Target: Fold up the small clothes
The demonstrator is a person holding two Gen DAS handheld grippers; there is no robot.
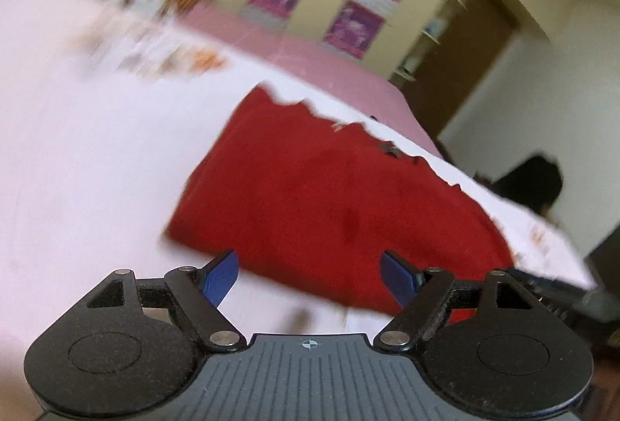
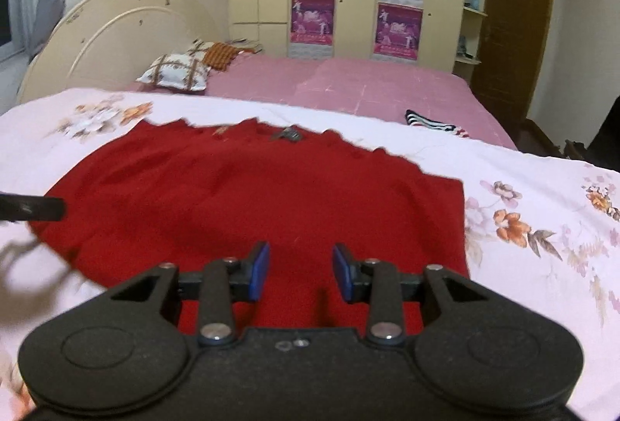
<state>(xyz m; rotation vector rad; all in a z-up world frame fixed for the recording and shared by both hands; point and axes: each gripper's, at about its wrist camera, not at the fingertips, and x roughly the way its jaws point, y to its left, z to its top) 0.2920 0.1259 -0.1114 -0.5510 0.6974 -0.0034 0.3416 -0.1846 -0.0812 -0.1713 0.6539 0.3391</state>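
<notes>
A red garment lies spread flat on the floral white sheet, with a small dark label at its jagged far edge. My right gripper hovers over the garment's near right part. It is open, with a moderate gap between its blue pads and only cloth seen behind them. In the blurred, tilted left wrist view, my left gripper stands open wide at the near edge of the red garment, nothing between its pads. A black bar enters the right wrist view from the left.
Beyond the sheet lies a pink bedcover with patterned pillows at the cream headboard. A striped cloth rests at the far right. Wardrobe doors with posters and a brown door stand behind the bed.
</notes>
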